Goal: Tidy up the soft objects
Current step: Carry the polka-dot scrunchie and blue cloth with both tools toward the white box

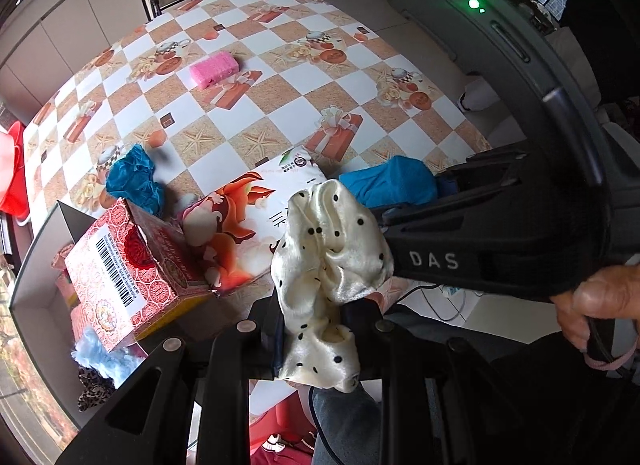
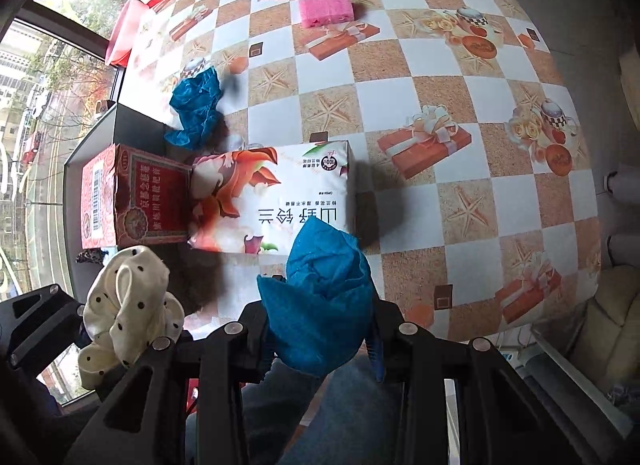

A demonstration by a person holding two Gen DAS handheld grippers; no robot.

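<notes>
Left claw (image 1: 320, 317): clamped on 1 cream dotted cloth (image 1: 328, 249). Right claw (image 2: 320, 329): clamped on 1 blue cloth (image 2: 320, 297). Table (image 2: 400, 77): 1 pink sponge (image 2: 326, 8), 1 tissue pack (image 2: 276, 197).

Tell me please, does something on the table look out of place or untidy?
Yes. A crumpled blue cloth lies loose on the tablecloth beside the dark tray, and a pink sponge sits alone farther out. The red box stands askew, leaning on the tissue pack.
</notes>
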